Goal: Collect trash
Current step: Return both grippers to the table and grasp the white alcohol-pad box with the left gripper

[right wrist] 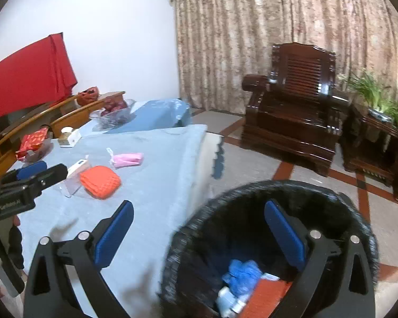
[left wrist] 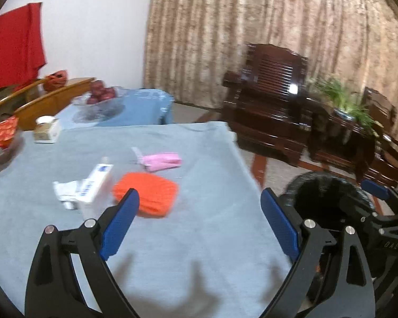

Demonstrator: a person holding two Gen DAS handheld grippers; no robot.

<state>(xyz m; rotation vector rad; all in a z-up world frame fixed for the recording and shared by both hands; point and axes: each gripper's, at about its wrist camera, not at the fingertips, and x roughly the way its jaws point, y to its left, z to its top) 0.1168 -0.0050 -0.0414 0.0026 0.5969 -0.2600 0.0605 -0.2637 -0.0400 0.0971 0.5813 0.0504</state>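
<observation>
**Colours on and around the table**

A pale blue tablecloth (left wrist: 172, 238) fills the lower frame. On it lie an orange knitted-looking pad (left wrist: 148, 197), a pink packet (left wrist: 163, 160) and a white box with blue print (left wrist: 95, 188). At lower right, a black bin (right wrist: 252, 225) holds blue, white and orange scraps. Upper left: red cloth (right wrist: 31, 74). Upper right: beige mottled curtain (right wrist: 278, 26), dark reddish-brown armchair (right wrist: 291, 106).
</observation>
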